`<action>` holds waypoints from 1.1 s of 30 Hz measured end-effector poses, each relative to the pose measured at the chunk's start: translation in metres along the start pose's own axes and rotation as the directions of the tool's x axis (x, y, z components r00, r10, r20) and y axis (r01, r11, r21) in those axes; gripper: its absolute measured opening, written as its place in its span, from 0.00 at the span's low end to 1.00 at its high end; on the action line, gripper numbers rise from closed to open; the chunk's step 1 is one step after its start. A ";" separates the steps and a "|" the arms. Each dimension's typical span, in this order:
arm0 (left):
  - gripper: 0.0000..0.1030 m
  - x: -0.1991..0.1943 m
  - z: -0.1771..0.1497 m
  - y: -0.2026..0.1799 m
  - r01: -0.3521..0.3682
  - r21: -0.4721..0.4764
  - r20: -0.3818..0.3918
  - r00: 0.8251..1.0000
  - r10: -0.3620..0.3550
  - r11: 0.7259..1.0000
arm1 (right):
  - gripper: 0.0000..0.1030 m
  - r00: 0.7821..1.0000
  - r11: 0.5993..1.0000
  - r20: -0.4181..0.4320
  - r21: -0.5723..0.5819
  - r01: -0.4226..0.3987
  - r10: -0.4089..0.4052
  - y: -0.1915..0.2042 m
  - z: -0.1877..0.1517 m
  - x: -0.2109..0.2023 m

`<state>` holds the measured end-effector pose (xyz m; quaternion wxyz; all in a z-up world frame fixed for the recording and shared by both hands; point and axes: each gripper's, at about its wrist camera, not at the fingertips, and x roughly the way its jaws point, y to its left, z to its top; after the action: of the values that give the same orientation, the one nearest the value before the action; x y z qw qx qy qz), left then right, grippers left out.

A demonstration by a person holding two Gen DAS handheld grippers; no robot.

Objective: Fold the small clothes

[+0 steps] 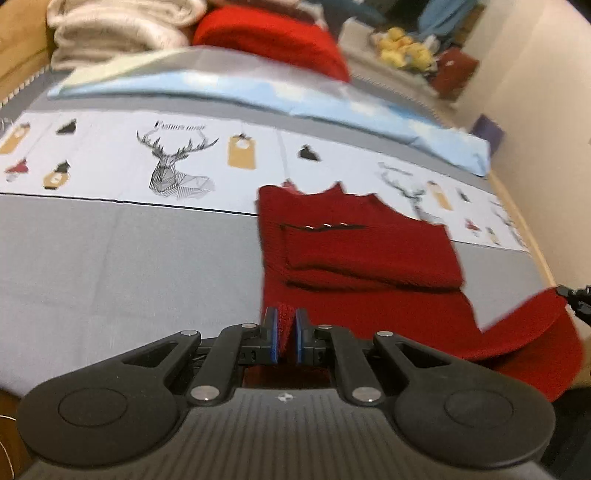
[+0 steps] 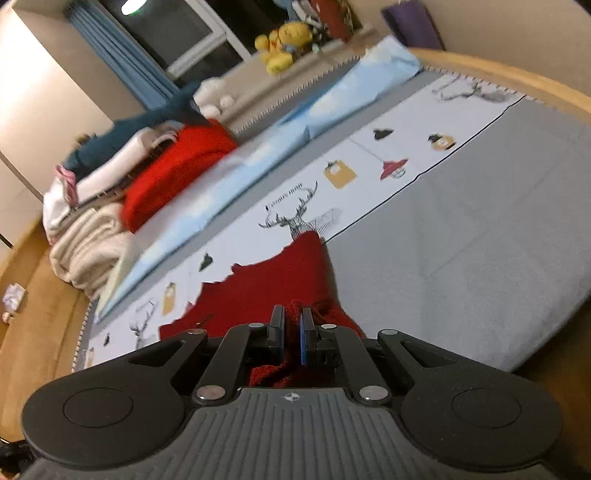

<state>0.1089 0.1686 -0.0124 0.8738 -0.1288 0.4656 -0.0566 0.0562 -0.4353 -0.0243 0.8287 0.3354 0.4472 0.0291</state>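
The left gripper point(image 1: 285, 325) is clamped on the near edge of the dark red knitted garment point(image 1: 354, 251). The garment lies partly folded on the bed point(image 1: 110, 258), across the grey sheet and its deer-print band point(image 1: 173, 162). The right gripper point(image 2: 293, 326) is clamped on another bunched edge of the same garment.

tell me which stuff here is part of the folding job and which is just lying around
Part of the job:
- dark red knit garment, on the bed sheet
- left gripper, shut on its near edge
- right gripper, shut on it too

Just lying about:
- folded blue sheet
- bright red blanket
- cream blankets
- yellow plush toys
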 end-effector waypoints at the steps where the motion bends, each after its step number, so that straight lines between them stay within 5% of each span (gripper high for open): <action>1: 0.07 0.016 0.013 0.008 -0.002 -0.005 -0.009 1.000 0.002 1.000 | 0.06 1.000 1.000 -0.016 0.004 0.009 -0.009 0.000 0.010 0.021; 7: 0.08 0.109 0.072 0.056 -0.043 -0.171 -0.035 0.999 0.037 0.984 | 0.08 0.994 0.997 -0.084 0.021 0.078 -0.076 -0.006 0.053 0.142; 10: 0.30 0.127 0.068 0.075 -0.025 -0.295 -0.056 0.998 0.008 0.955 | 0.12 0.986 0.985 -0.033 0.040 0.167 -0.166 -0.018 0.049 0.168; 11: 0.41 0.131 0.067 0.075 -0.027 -0.298 -0.067 0.998 0.008 0.954 | 0.16 0.985 0.984 -0.040 0.050 0.172 -0.170 -0.024 0.045 0.172; 14: 0.52 0.149 0.059 0.072 -0.039 -0.229 -0.112 0.994 0.013 0.973 | 0.27 0.984 0.987 -0.117 0.080 0.140 -0.131 -0.037 0.036 0.187; 23: 0.49 0.202 0.027 0.078 -0.041 -0.275 -0.256 0.966 -0.033 0.961 | 0.41 0.966 0.994 -0.232 -0.026 0.107 -0.110 -0.032 0.004 0.227; 24: 0.44 0.204 0.025 0.078 -0.044 -0.282 -0.268 0.963 -0.035 0.959 | 0.41 0.964 0.993 -0.239 -0.041 0.109 -0.115 -0.030 0.003 0.231; 26: 0.13 0.205 0.024 0.076 -0.032 -0.280 -0.267 0.963 -0.046 0.960 | 0.38 0.963 0.990 -0.235 -0.071 0.120 -0.134 -0.027 0.001 0.234; 27: 0.13 0.203 0.025 0.074 -0.032 -0.263 -0.253 0.967 -0.037 0.964 | 0.34 0.963 0.990 -0.233 -0.078 0.118 -0.134 -0.026 0.001 0.234; 29: 0.10 0.191 0.030 0.069 -0.030 -0.227 -0.211 0.977 -0.019 0.974 | 0.10 0.965 0.988 -0.220 -0.093 0.123 -0.141 -0.025 0.003 0.233; 33: 0.10 0.152 0.046 0.057 0.014 -0.161 -0.028 0.999 -0.018 0.987 | 0.07 0.990 0.993 -0.086 -0.054 0.107 -0.111 -0.024 0.017 0.206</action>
<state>0.2305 0.1983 -0.1251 0.8532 -0.2017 0.4802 -0.0278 0.1864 -0.3912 -0.1807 0.8164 0.2882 0.5004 0.0097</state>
